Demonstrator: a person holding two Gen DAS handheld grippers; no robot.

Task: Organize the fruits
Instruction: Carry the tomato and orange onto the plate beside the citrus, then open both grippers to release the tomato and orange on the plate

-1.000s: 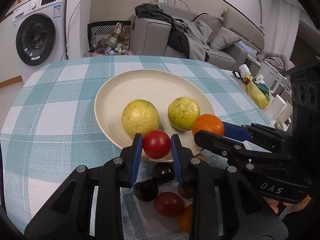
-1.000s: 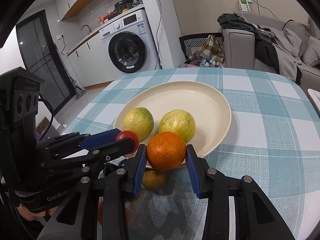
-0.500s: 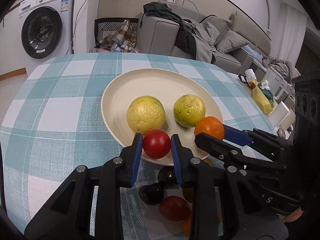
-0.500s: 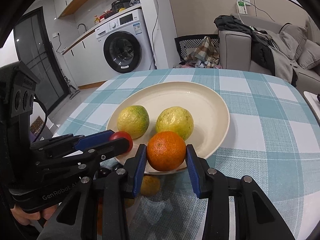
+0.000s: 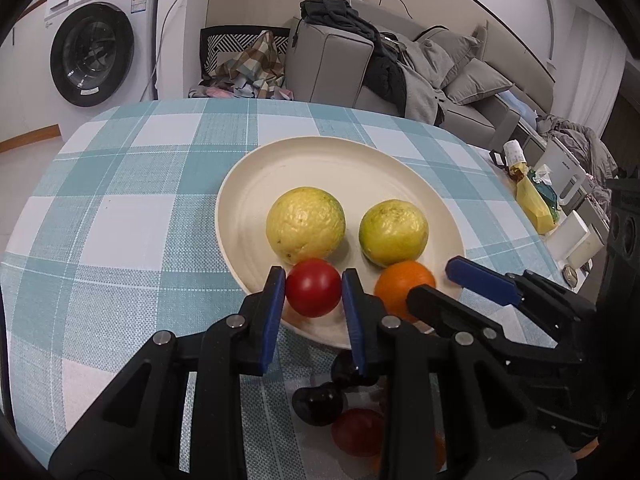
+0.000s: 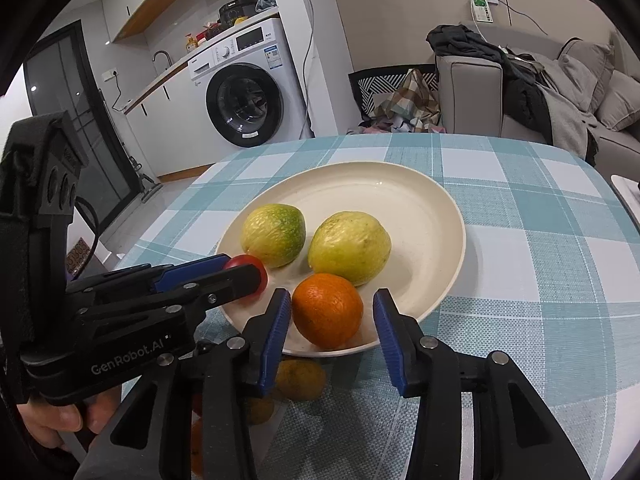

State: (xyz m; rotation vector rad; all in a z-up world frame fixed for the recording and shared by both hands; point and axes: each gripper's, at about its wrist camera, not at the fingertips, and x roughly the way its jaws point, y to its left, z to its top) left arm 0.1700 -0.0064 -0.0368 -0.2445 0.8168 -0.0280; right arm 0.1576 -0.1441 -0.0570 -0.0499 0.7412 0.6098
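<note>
Left wrist view: our left gripper [image 5: 313,286] is clamped on the red tomato [image 5: 313,287], low over the plate [image 5: 320,160] rim at 6 o'clock.
Right gripper [image 6: 328,314]: jaws now stand apart around the orange [image 6: 327,311]; half a second ago they pinched it.
Orange: resting in the plate, at 5 o'clock of the guavas [image 6: 349,247].
Risk: we judge that the orange may roll off the shallow rim, or our withdrawing fingers may nudge it.

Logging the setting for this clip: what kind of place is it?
Most likely a lived-in home, open-plan: a washing machine under a kitchen counter, a grey sofa draped with clothes, and a table with a checked cloth.
</note>
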